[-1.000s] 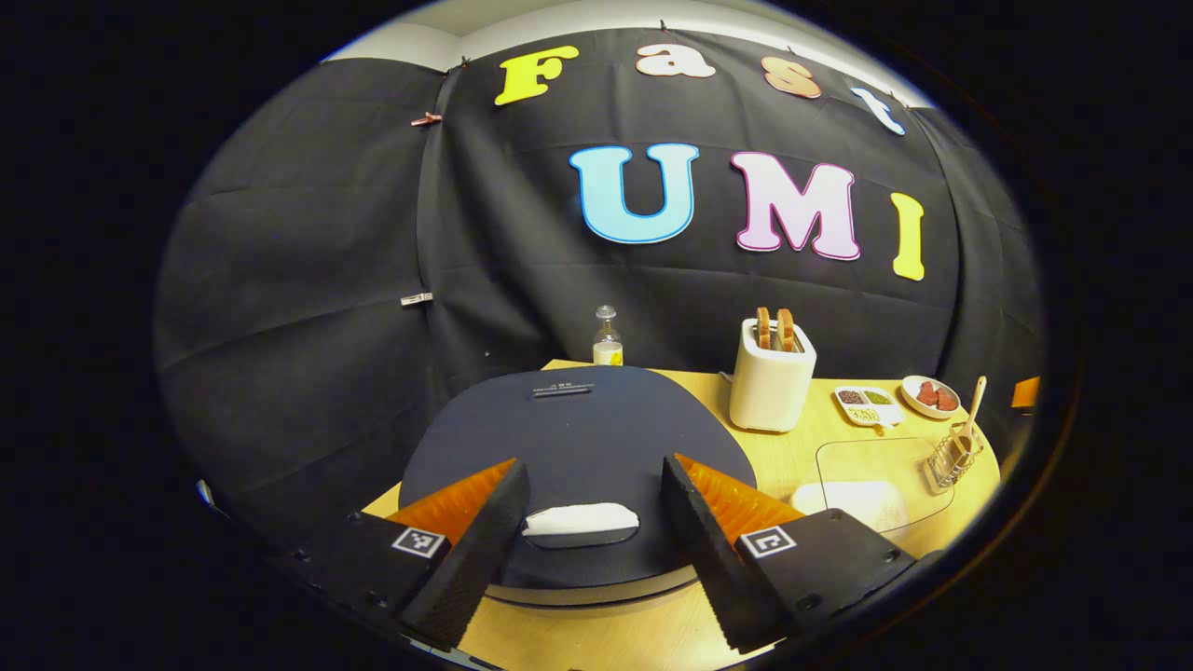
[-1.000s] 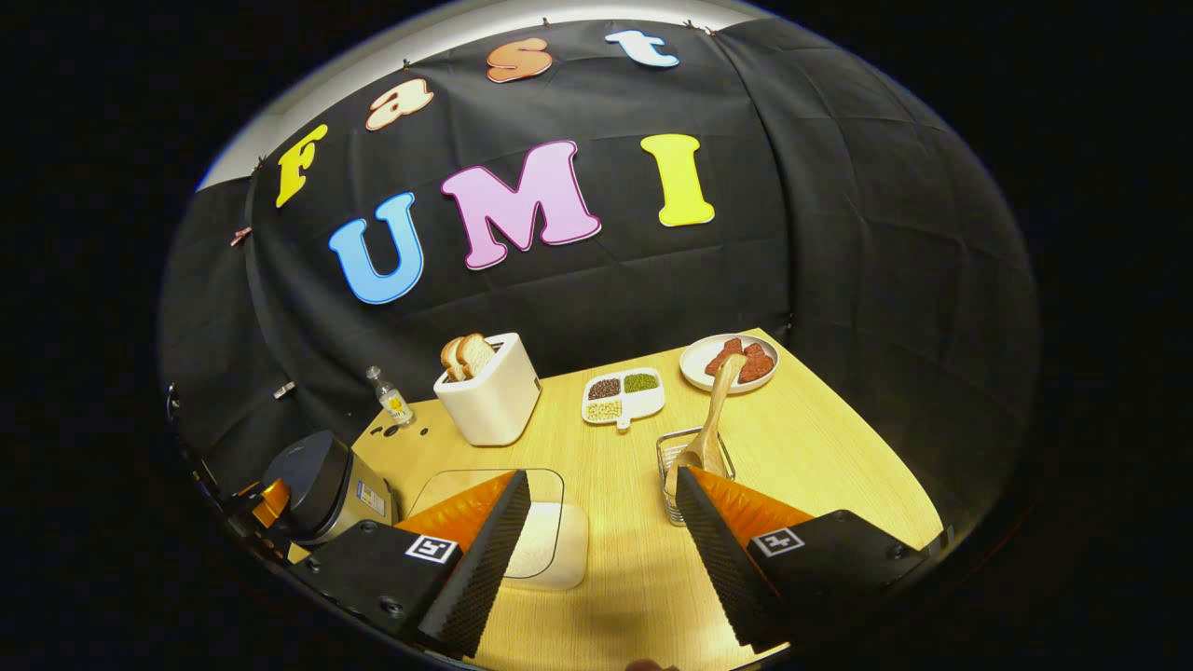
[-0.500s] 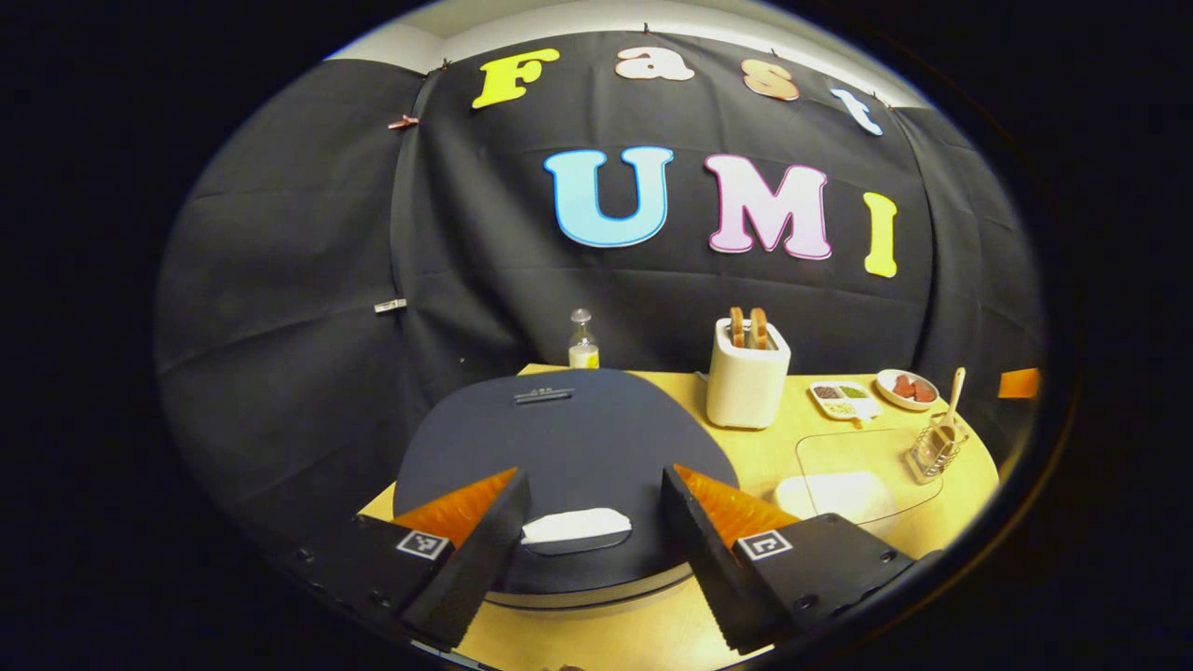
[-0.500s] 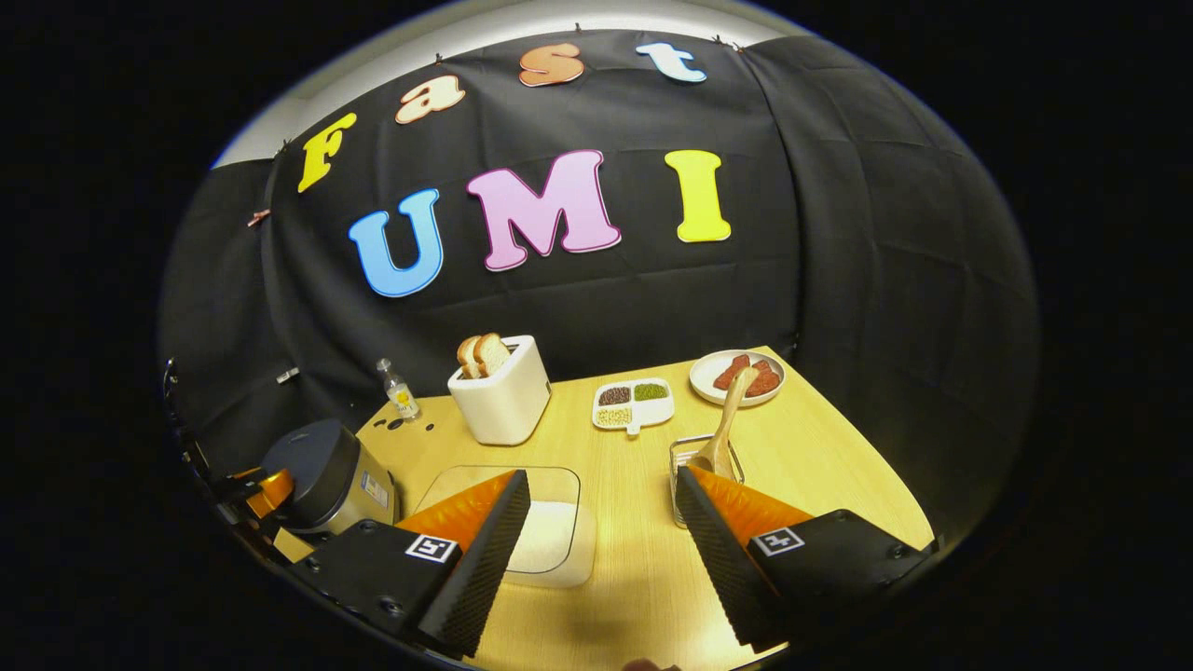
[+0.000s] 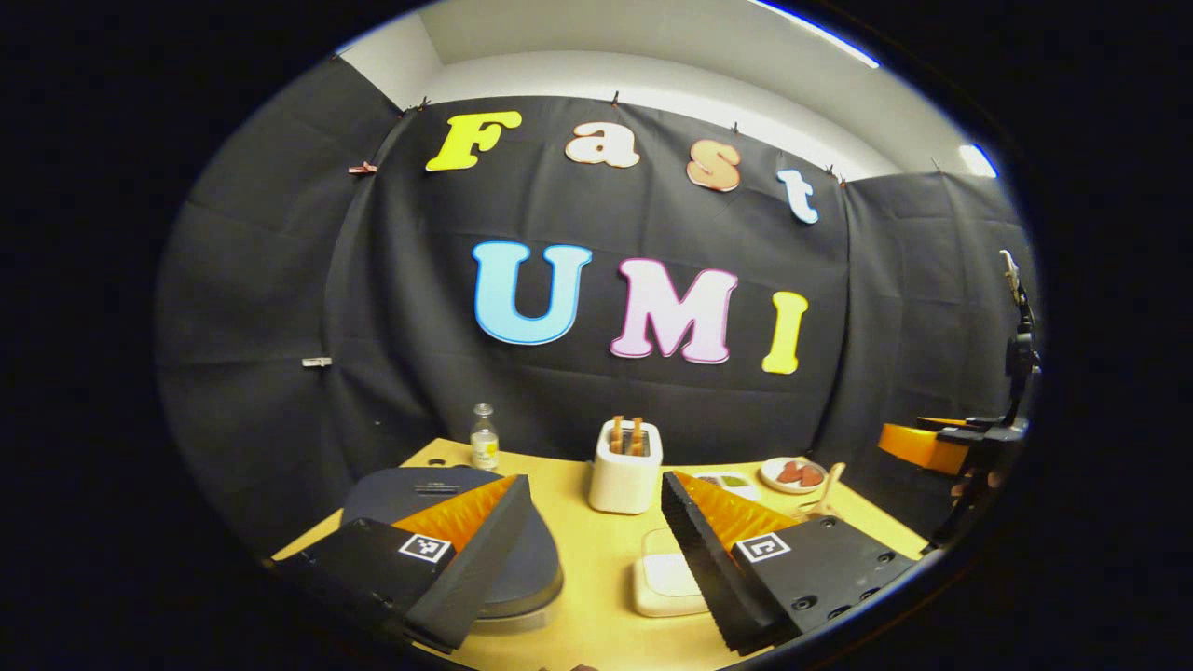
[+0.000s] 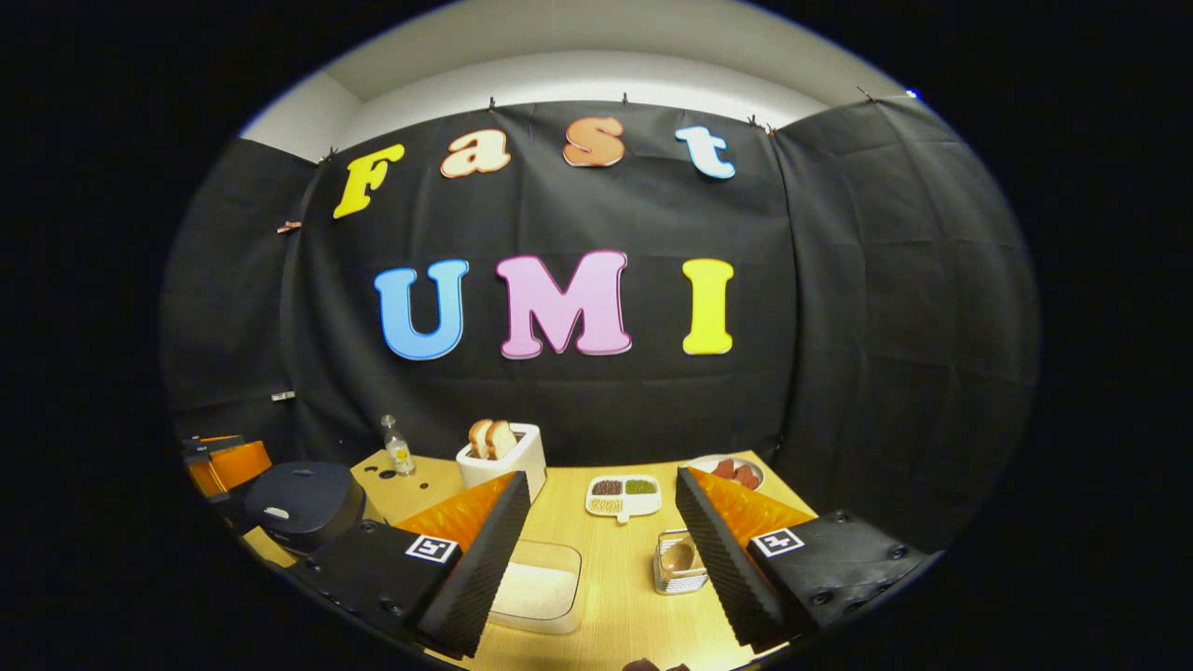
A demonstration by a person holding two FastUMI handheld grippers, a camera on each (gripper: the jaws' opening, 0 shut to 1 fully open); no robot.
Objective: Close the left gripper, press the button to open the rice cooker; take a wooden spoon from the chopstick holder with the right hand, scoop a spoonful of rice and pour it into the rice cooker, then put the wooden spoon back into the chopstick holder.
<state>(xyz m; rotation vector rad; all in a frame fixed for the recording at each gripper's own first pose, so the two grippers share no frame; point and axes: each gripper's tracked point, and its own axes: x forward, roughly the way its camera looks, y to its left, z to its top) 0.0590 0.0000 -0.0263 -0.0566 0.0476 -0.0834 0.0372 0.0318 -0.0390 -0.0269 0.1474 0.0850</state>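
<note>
Your left gripper (image 5: 595, 550) and right gripper (image 6: 604, 550) both gape, holding nothing; the closed rice cooker (image 6: 303, 503) sits lower left, the wooden spoon (image 6: 682, 557) in its holder (image 6: 673, 582).

left gripper (image 5: 594, 550): held level, jaws spread wide, nothing gripped | right gripper (image 6: 601, 554): held level, jaws spread wide, nothing gripped; also seen at the far right of the left gripper view (image 5: 941, 445)
</note>
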